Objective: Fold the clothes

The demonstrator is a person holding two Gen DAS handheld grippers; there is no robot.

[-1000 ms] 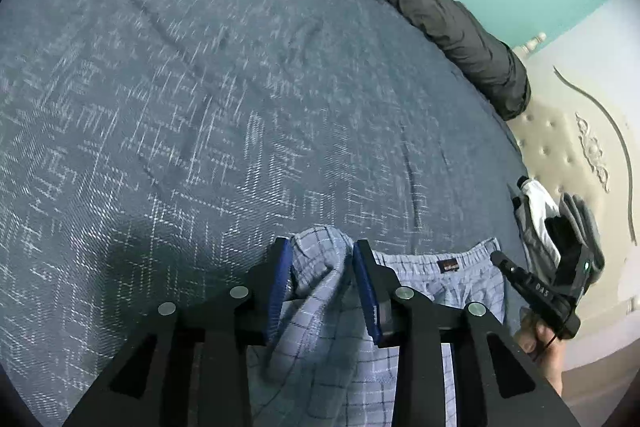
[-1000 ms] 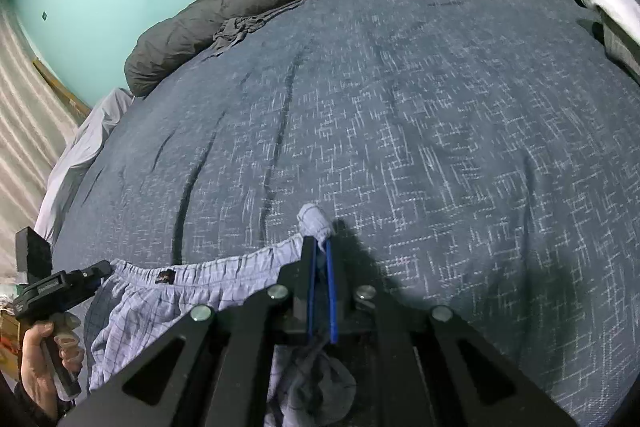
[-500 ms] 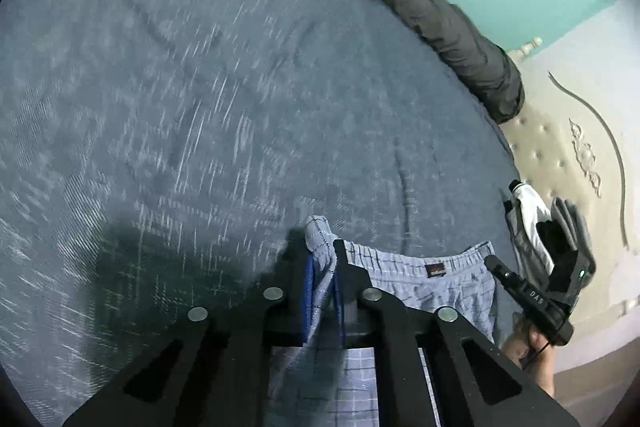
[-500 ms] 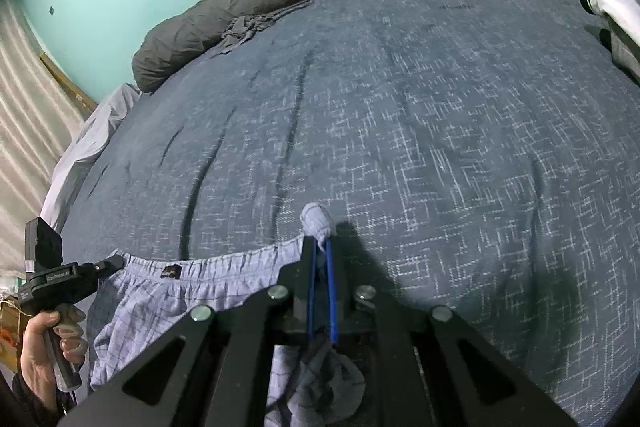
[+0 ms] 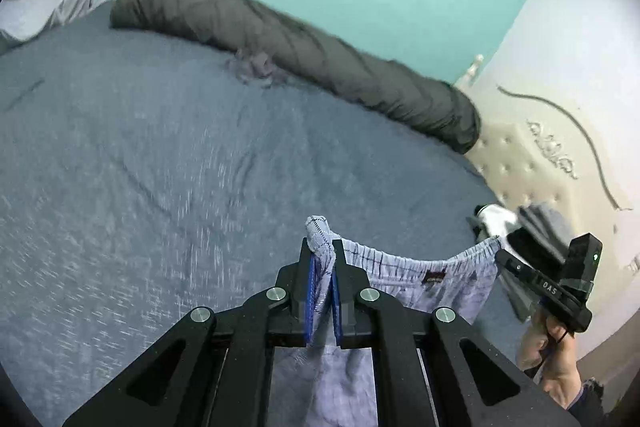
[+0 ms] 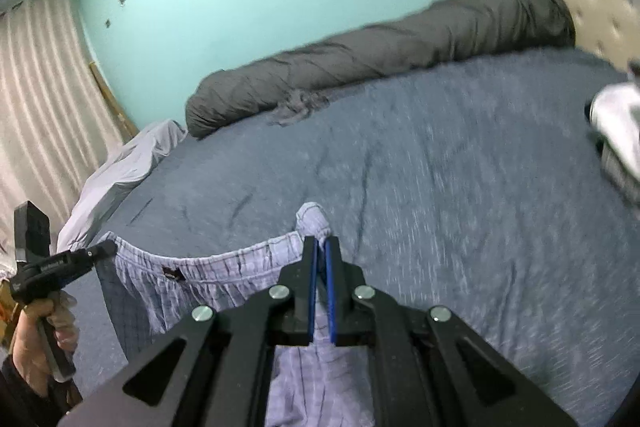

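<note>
A pair of light blue checked shorts (image 5: 416, 277) hangs in the air above the bed, stretched by its elastic waistband between both grippers. My left gripper (image 5: 322, 253) is shut on one waistband corner, a bunch of cloth sticking out past its blue pads. My right gripper (image 6: 319, 247) is shut on the other corner of the shorts (image 6: 208, 273). Each view shows the opposite gripper: the right one (image 5: 500, 255) at the far right, the left one (image 6: 106, 249) at the far left, each held by a hand. The legs hang below, partly hidden.
A blue patterned bedspread (image 5: 160, 167) covers the bed below. A rolled dark grey duvet (image 5: 300, 47) lies along the teal wall, with a small crumpled grey cloth (image 5: 256, 67) beside it. Folded clothes (image 6: 616, 131) sit near the cream tufted headboard (image 5: 528, 155). Curtains (image 6: 36, 75) hang at left.
The left gripper closed on the waistband corner. Both grippers then rose and tilted up, lifting the shorts off the bed so the wall and duvet come into view.
</note>
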